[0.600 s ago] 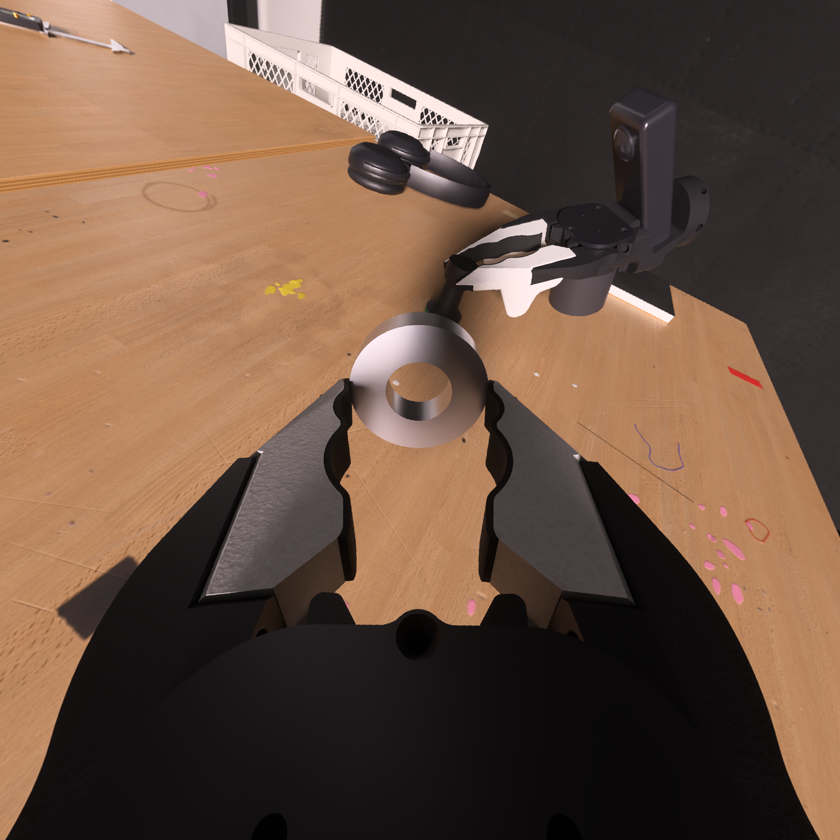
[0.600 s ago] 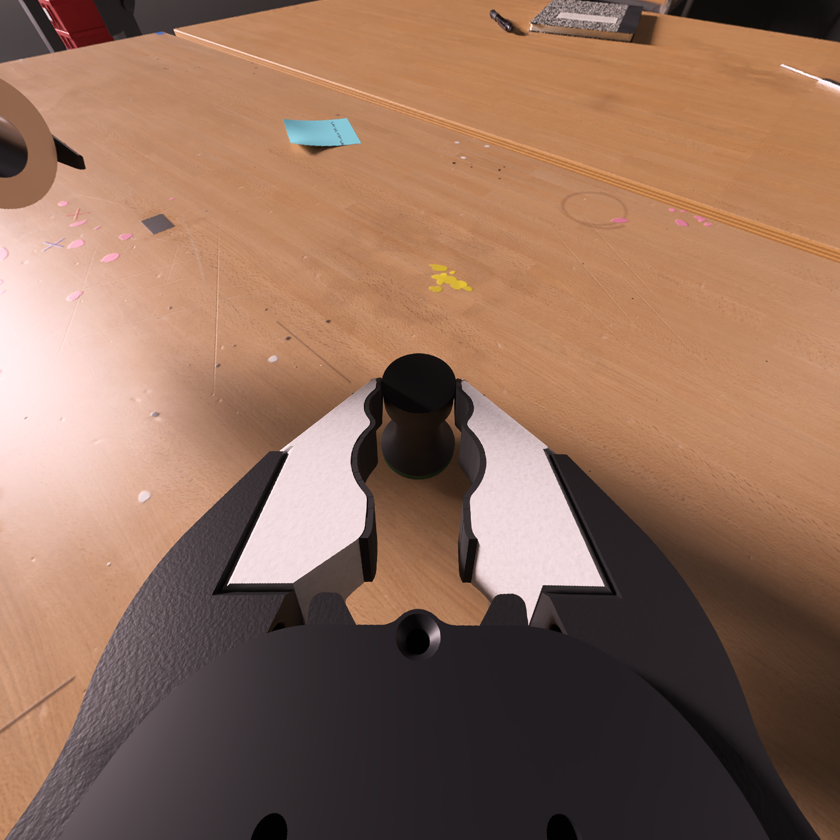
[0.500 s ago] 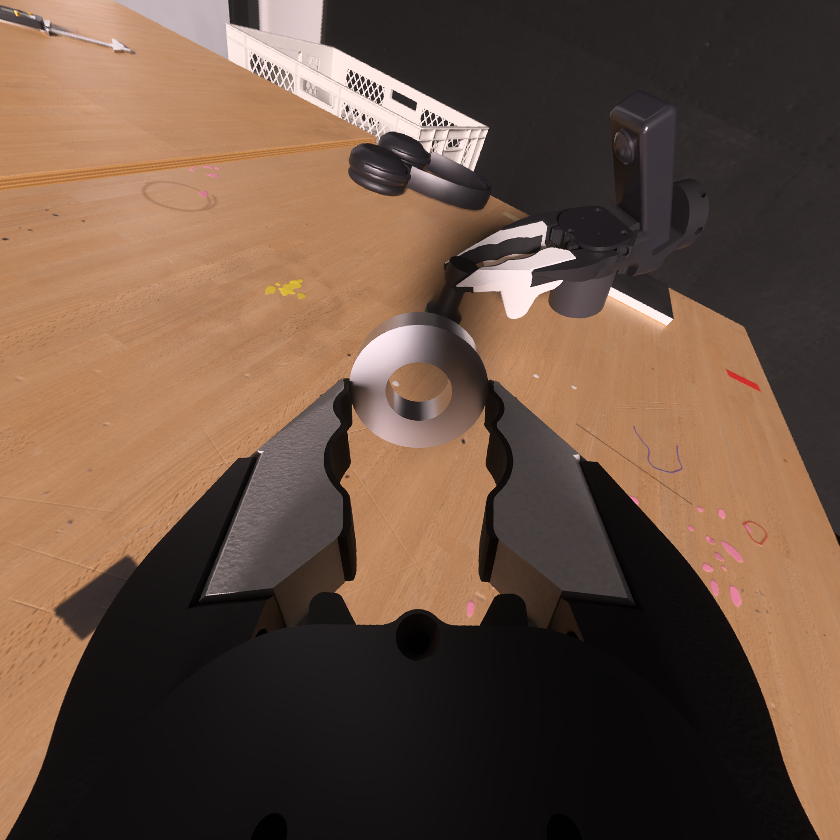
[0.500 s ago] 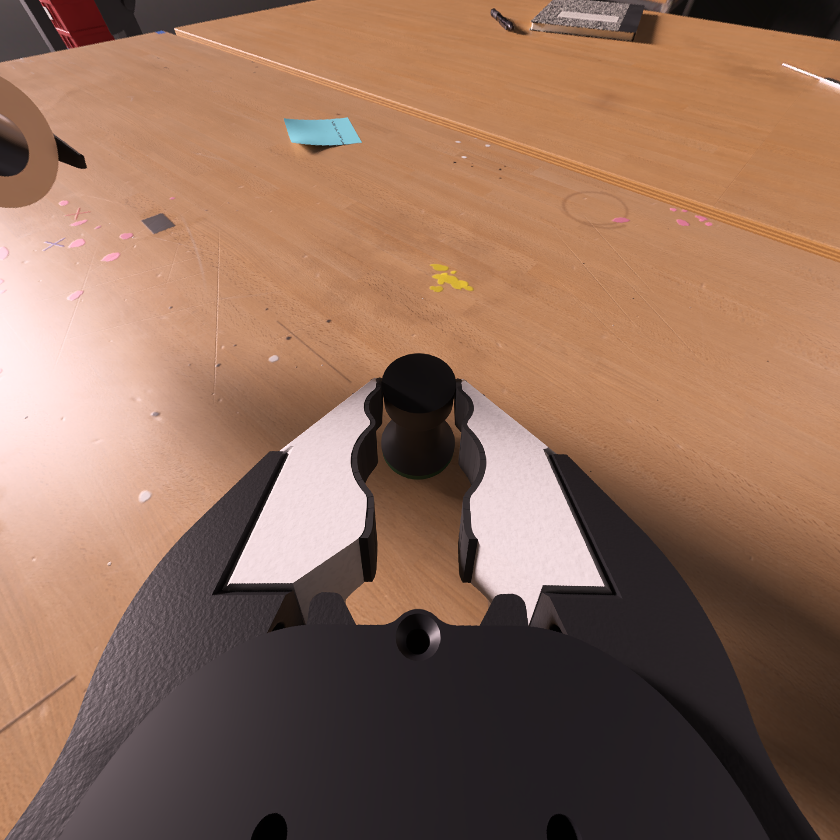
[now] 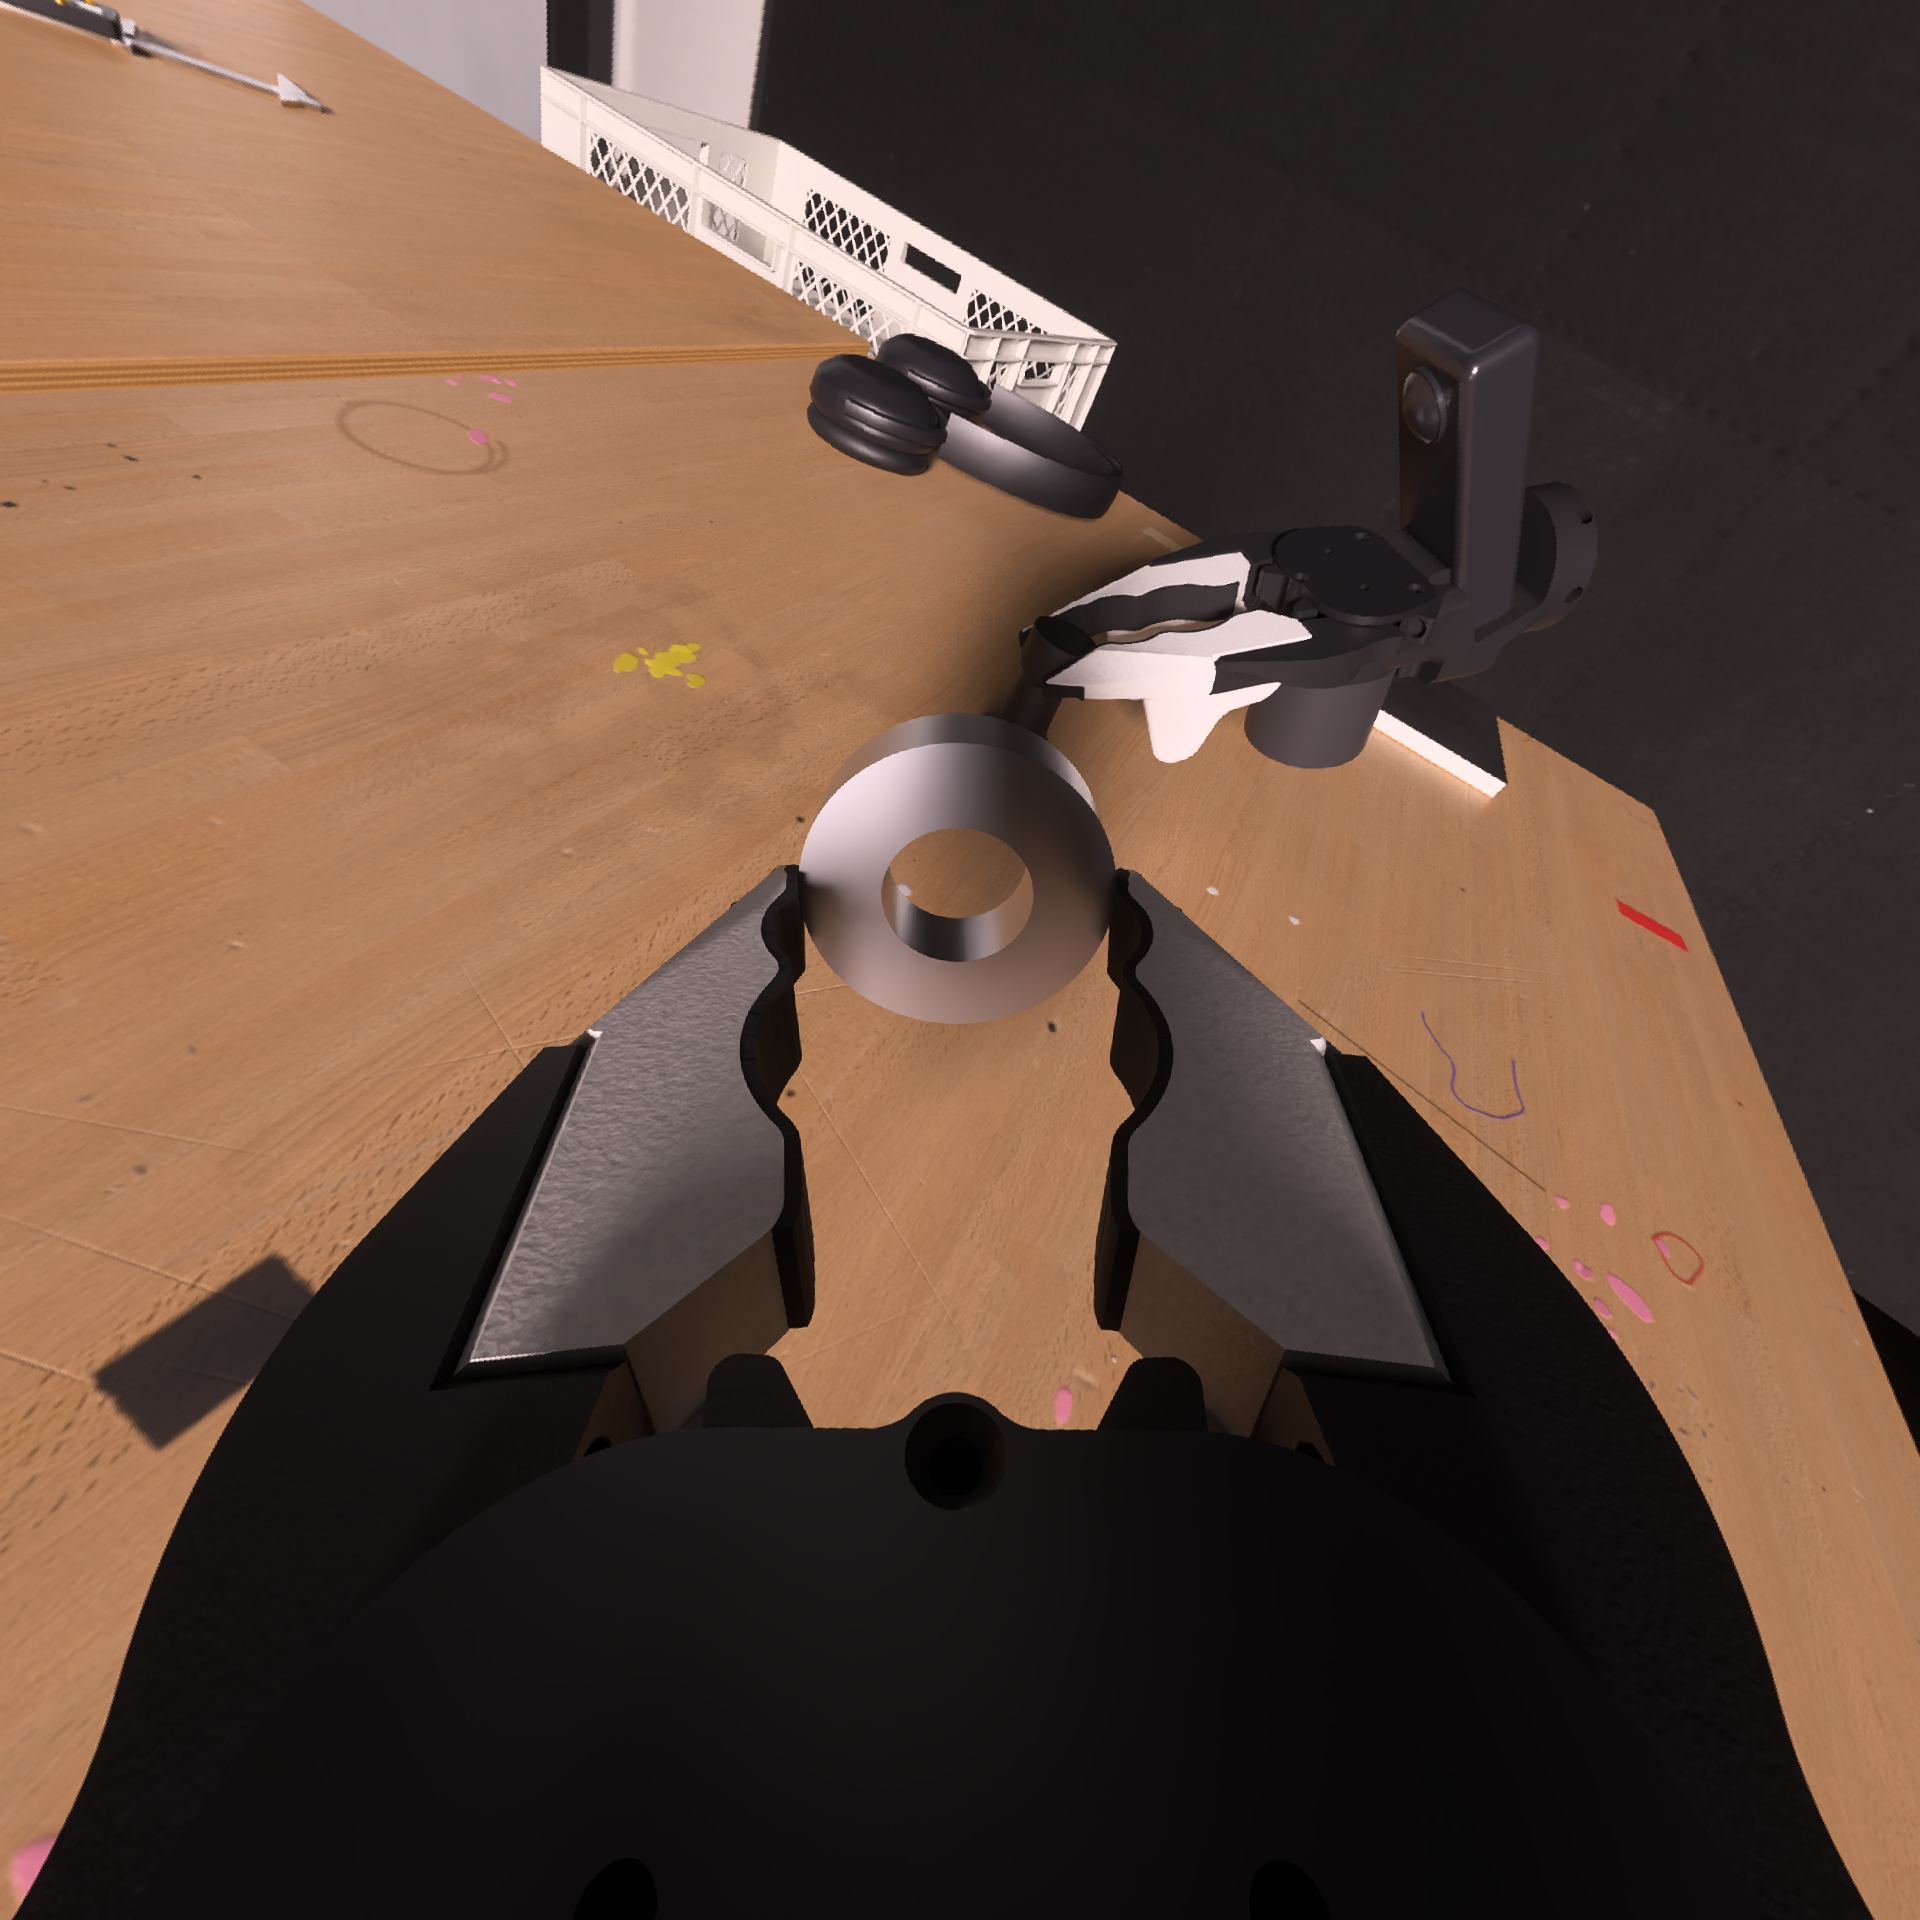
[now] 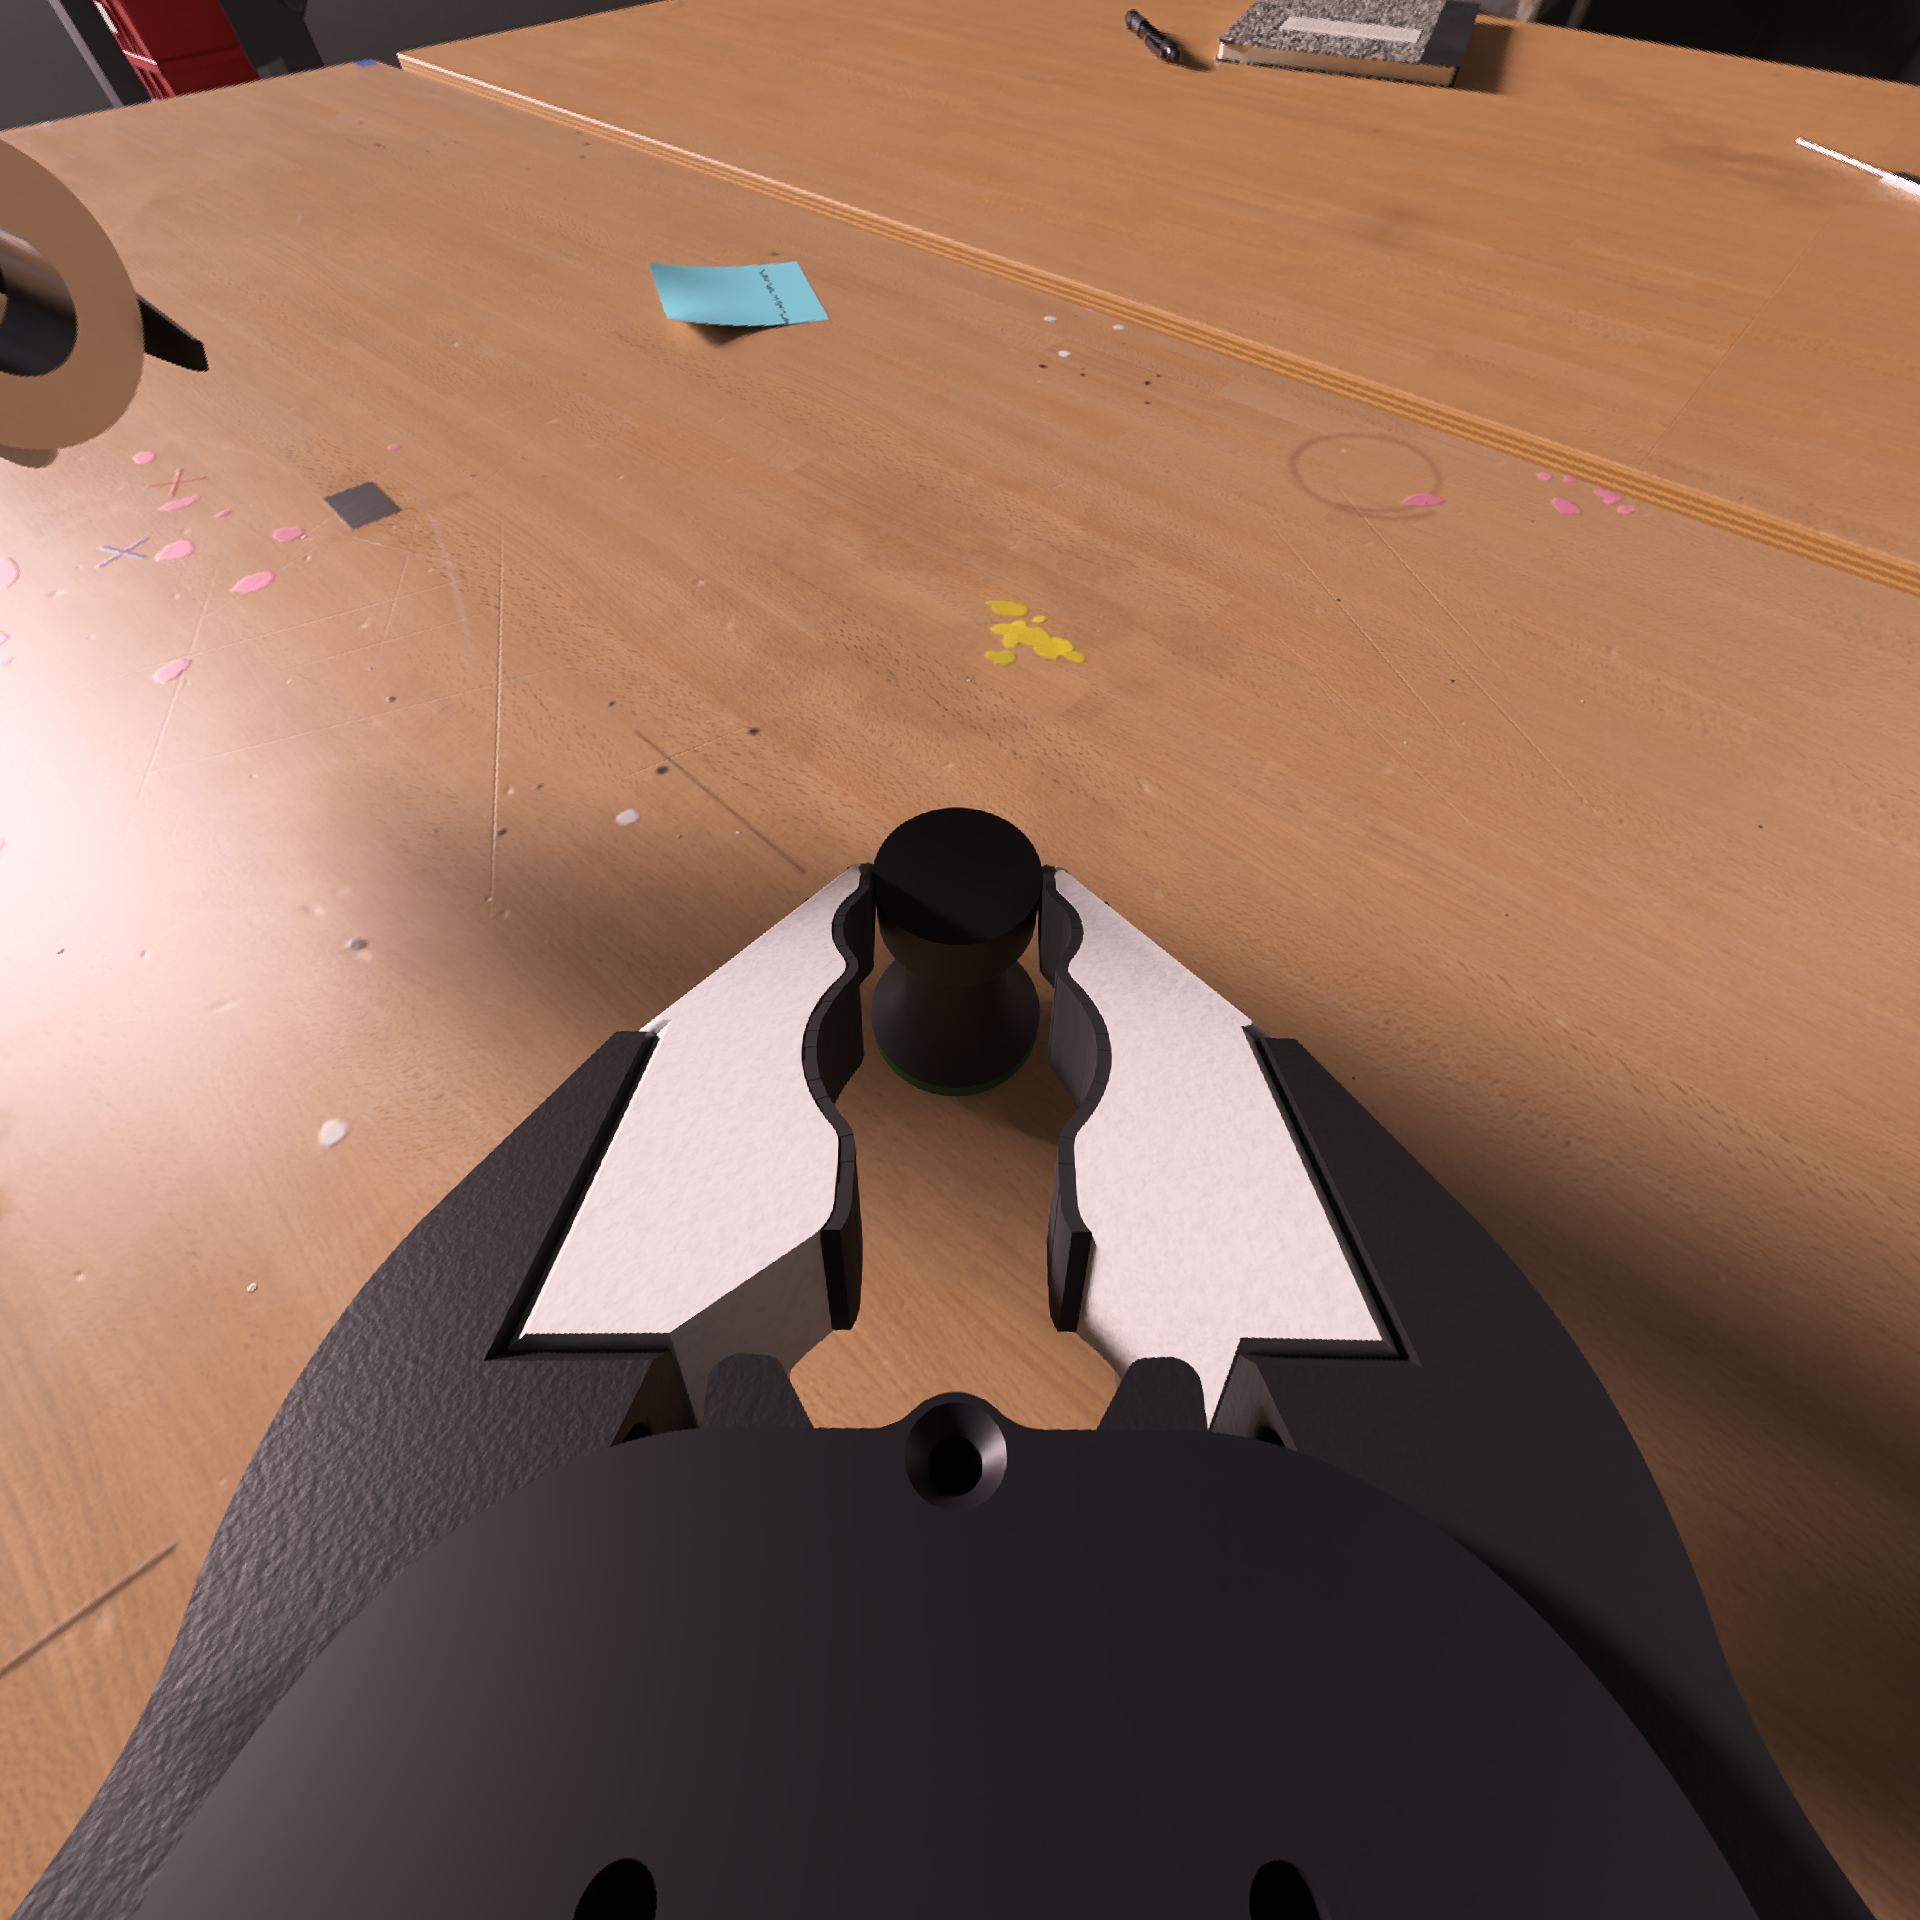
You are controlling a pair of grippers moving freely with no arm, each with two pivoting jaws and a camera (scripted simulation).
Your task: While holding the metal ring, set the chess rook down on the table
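My left gripper (image 5: 956, 904) is shut on the metal ring (image 5: 852, 914), held by its rim above the wooden table (image 5: 364, 779). The ring also shows at the left edge of the right wrist view (image 6: 104, 312). My right gripper (image 6: 954, 894) is shut on the head of the black chess rook (image 6: 956, 883), which is upright. Its base is at or just above the table (image 6: 1351, 831); I cannot tell if it touches. In the left wrist view the right gripper (image 5: 1044, 649) and rook (image 5: 1031, 698) are just beyond the ring.
Black headphones (image 5: 935, 426) and a white crate (image 5: 831, 229) lie beyond the right gripper near the table's edge, with a white slab (image 5: 1444, 764) under it. A blue sticky note (image 6: 738, 293), a notebook (image 6: 1340, 36) and a pen (image 6: 1148, 36) are farther off.
My left gripper has risen slightly with the ring, which sits higher in the right wrist view. The right gripper and rook have hardly moved.
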